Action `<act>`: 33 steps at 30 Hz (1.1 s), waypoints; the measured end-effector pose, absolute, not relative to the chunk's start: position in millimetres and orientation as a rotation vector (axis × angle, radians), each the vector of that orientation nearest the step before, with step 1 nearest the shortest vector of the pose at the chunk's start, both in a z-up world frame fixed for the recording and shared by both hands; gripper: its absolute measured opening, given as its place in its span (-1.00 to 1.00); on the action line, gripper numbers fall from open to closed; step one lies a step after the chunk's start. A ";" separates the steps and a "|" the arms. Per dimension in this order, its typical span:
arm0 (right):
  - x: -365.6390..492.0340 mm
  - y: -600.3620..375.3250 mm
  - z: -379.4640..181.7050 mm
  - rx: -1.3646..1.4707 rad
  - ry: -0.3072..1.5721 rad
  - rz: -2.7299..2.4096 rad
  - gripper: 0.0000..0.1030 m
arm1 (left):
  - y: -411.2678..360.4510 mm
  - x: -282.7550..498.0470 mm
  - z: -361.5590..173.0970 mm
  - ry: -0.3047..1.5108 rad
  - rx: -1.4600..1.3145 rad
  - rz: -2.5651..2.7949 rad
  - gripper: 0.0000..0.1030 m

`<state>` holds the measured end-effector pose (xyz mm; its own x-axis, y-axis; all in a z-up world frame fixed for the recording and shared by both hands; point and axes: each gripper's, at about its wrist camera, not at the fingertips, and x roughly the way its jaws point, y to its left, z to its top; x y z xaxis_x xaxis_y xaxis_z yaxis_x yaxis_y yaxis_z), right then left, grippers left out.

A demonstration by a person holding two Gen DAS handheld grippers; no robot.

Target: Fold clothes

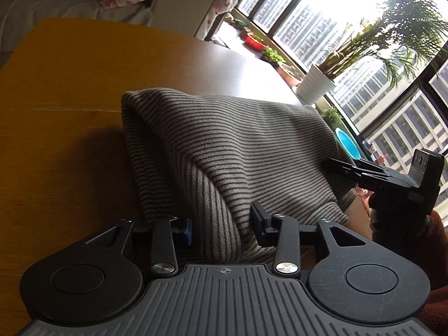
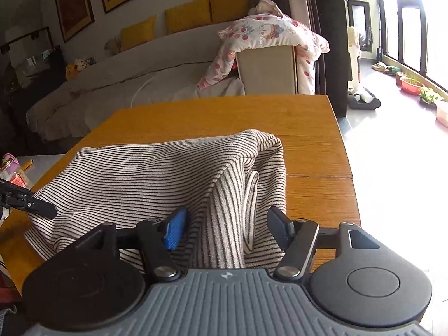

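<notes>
Left wrist view: striped garment (image 1: 224,145) lies bunched on the wooden counter (image 1: 70,84), its near fold running between the spread fingers of the left claw (image 1: 221,229). Right wrist view: the same garment (image 2: 156,173) passes between the spread fingers of the right claw (image 2: 226,229). Neither claw pinches the cloth. Potted palm (image 1: 316,84) stands by the window (image 1: 308,22); sofa (image 2: 126,84) sits beyond the counter (image 2: 308,140).
</notes>
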<state>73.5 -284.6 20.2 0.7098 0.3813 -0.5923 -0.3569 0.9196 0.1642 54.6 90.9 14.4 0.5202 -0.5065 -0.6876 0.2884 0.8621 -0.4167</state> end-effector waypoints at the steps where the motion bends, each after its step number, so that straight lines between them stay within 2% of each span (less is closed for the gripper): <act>1: 71.5 -287.9 24.9 0.029 0.653 0.394 0.32 | 92.3 50.2 20.8 0.885 -0.243 -0.477 -0.09; 3: 67.2 -294.5 35.1 0.049 0.621 0.380 0.41 | 95.9 40.7 34.9 0.829 -0.222 -0.473 0.00; 4: 65.6 -296.2 40.1 0.064 0.602 0.383 0.45 | 96.9 37.9 41.5 0.798 -0.245 -0.492 0.11; 6: 63.2 -294.5 49.9 0.101 0.561 0.413 0.63 | 98.1 33.2 54.0 0.735 -0.301 -0.540 0.22; 8: 63.5 -285.8 55.4 0.144 0.533 0.482 0.72 | 91.9 35.3 57.3 0.709 -0.360 -0.598 0.48; 9: 65.2 -279.0 55.5 0.164 0.532 0.522 0.76 | 88.3 36.8 58.4 0.698 -0.390 -0.628 0.51; 13: 80.1 -250.7 34.4 0.184 0.616 0.605 0.93 | 64.9 53.9 22.2 0.845 -0.501 -0.667 0.59; 15: 83.9 -242.7 13.3 0.150 0.684 0.562 0.94 | 64.0 60.8 0.2 0.900 -0.531 -0.656 0.53; 25: 40.9 -223.1 15.3 0.105 0.698 0.625 1.00 | 83.2 140.5 -2.5 0.818 -0.617 -0.544 0.49; 27: 39.8 -225.4 24.8 0.104 0.695 0.628 1.00 | 79.7 145.1 1.5 0.818 -0.627 -0.543 0.54; 29: 42.1 -237.1 38.8 0.109 0.657 0.590 1.00 | 73.5 135.2 7.7 0.810 -0.618 -0.571 0.68; 33: 64.4 -263.9 59.3 0.046 0.584 0.392 1.00 | 60.9 114.1 17.4 0.799 -0.597 -0.637 0.75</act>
<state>64.4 -263.9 59.3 0.7630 0.3731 -0.5279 -0.3475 0.9253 0.1518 114.1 60.9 17.4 0.5357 -0.7106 -0.4561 0.2863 0.6611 -0.6936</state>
